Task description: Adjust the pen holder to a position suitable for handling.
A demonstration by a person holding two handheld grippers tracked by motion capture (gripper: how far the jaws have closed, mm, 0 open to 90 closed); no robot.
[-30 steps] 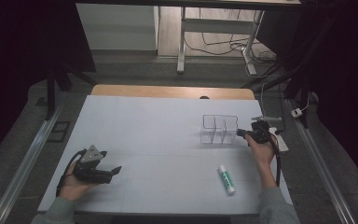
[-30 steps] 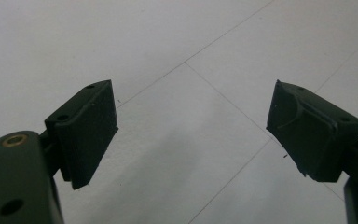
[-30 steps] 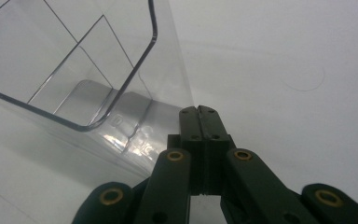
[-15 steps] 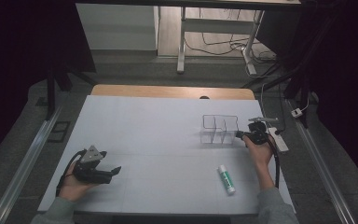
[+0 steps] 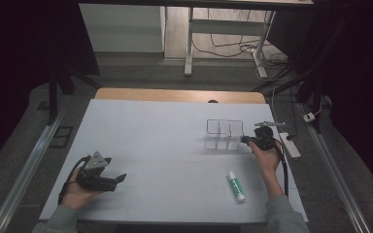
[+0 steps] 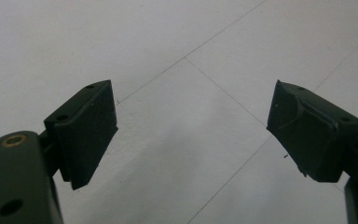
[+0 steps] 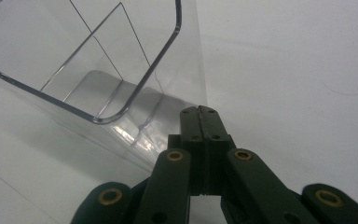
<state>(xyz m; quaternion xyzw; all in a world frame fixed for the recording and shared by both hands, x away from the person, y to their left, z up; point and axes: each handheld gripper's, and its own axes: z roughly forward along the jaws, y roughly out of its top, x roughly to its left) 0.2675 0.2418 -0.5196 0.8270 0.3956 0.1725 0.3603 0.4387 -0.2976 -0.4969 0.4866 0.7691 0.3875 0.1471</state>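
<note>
The clear plastic organizer (image 5: 223, 134) stands right of centre in the high view, just beside the right gripper (image 7: 204, 114), whose jaws are pressed together empty at its base. It looks light, rigid and slick, so a thin wall rim is probably the best hold. The left gripper (image 6: 191, 130) rests wide apart over bare table (image 5: 165, 121).

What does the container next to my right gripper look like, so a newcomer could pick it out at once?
On the white table top, look toward the far right part, just ahead of the right gripper, whose jaws are shut. There stands a clear plastic organizer with thin dividers splitting it into compartments. Unlike the white tube with a green cap lying nearer the person, it is see-through, boxy and open-topped.
</note>
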